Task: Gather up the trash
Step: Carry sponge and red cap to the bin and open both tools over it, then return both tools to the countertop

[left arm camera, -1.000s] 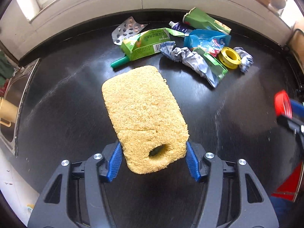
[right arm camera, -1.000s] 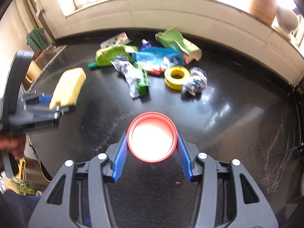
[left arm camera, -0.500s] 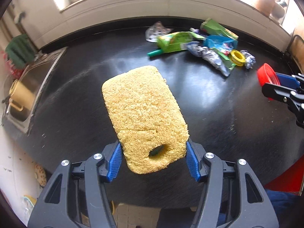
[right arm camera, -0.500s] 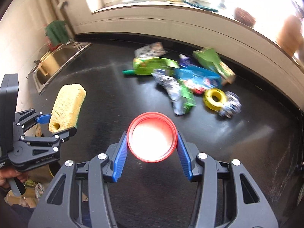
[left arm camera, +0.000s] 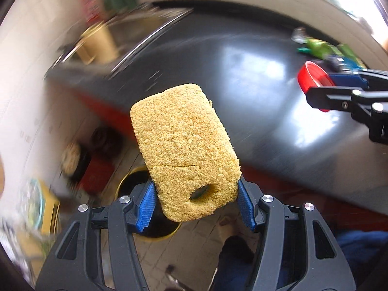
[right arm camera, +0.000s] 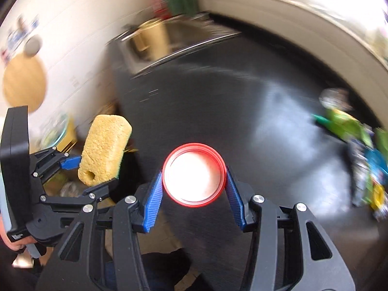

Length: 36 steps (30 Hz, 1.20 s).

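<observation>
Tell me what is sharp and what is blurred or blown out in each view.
Left wrist: sponge sharp, sink and floor smeared, glare on the counter. Right wrist: lid rim sharp, its inside blown out; trash pile smeared.

1. The left tongs point steeply downward, blue pads clamped on the lower sides of a yellow sponge.
2. The right tongs also tilt downward, pads pressing either side of a red lid.
3. A hand grips the left tongs' handle, left of the lid.
</observation>
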Available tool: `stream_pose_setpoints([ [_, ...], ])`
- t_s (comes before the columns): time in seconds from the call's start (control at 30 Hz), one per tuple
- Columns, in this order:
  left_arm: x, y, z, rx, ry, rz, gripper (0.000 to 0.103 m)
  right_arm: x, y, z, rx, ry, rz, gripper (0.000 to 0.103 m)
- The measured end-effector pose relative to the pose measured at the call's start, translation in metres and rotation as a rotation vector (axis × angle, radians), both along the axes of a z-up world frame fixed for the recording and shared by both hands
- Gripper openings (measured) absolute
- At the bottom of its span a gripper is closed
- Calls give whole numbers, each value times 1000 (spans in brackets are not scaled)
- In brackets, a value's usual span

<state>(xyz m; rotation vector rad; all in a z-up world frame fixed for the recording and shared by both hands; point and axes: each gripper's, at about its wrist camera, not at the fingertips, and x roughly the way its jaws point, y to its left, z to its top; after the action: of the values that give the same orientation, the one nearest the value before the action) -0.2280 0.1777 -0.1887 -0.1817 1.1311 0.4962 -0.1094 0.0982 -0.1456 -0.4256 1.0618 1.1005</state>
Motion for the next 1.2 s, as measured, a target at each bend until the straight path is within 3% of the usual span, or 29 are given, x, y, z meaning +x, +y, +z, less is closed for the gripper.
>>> stream_pose_setpoints([
  [0.2,-72,42,-34,-47,40,172,57,-60,72,-29,-38,83,186,49],
  [0.43,-116,81,-79,-128,23,256,57,-103,145,-74,-113,162,295,49],
  [0.63,-124,108,-107,-188,-13,300,57,-121,180,-103,-172,177,324,49],
  [0.9,-122,129,-125,-231,-29,306,60,-122,214,-114,-200,176,322,49],
  [1.0,-121,136,-131,-243,-14,313,70,-121,222,-116,-214,178,324,52],
  [1.07,-120,139,-134,-243,1,320,78,-121,228,-118,-223,170,327,62],
  [1.2,-123,144,-136,-238,9,332,82,-117,228,-111,-214,170,318,65],
])
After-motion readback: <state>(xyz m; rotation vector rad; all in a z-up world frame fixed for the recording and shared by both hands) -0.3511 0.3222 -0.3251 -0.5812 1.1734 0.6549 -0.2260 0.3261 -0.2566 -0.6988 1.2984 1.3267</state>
